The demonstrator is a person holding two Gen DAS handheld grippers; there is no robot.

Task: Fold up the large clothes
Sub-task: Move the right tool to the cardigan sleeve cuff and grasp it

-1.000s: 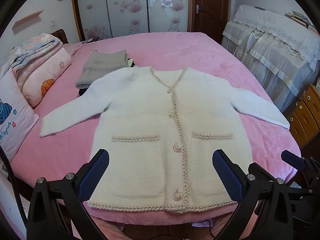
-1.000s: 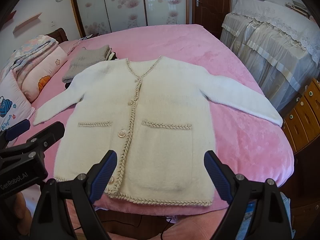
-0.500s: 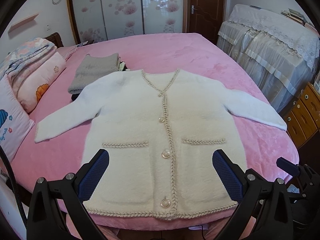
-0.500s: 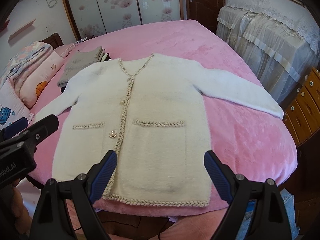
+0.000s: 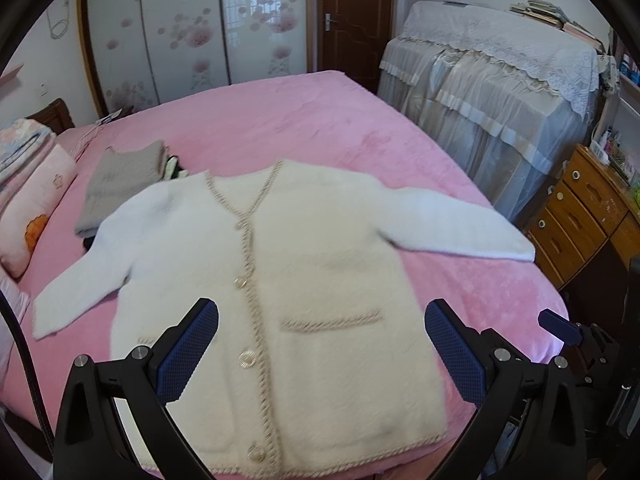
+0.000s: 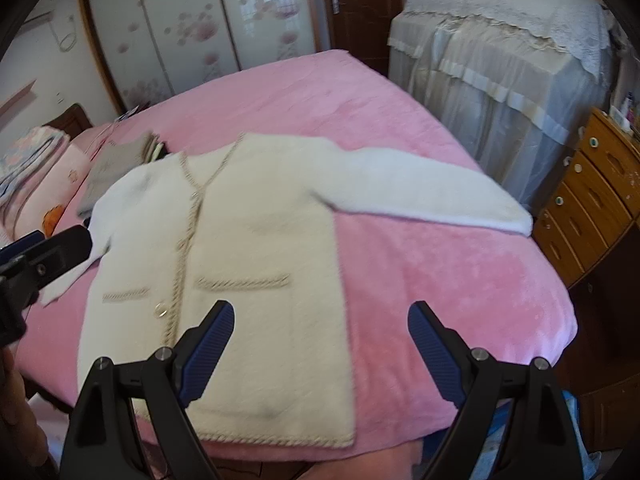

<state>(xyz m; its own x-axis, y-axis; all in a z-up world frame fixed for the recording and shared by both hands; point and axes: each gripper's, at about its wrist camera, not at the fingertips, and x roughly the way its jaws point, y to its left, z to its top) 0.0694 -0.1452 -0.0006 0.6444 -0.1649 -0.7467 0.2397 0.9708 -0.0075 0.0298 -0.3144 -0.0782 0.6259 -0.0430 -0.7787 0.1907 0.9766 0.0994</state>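
Item: white cardigan (image 5: 304,280), buttoned, flat face-up on pink bed (image 5: 320,120), sleeves spread; left tool (image 5: 322,354) and right tool (image 6: 320,354) both agape, empty, hovering above hem; risk: plush knit slipping from shallow pinch.

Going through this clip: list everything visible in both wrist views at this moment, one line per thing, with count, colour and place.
cardigan: one, cream-white with braided beige trim, spread flat on the bed, sleeves out
bed: one, pink cover, fills the middle
folded garment: one, grey, beyond the cardigan's sleeve near the pillows
pillows: a stack, pink and patterned, at the left edge
wardrobe: one, white floral sliding doors, back wall
door: one, dark brown, beside the wardrobe
covered furniture: one, under pale lace cloth, right of the bed
drawers: one wooden chest, far right
left gripper: black, blue pads, open over the cardigan
right gripper: same, open over the cardigan's edge
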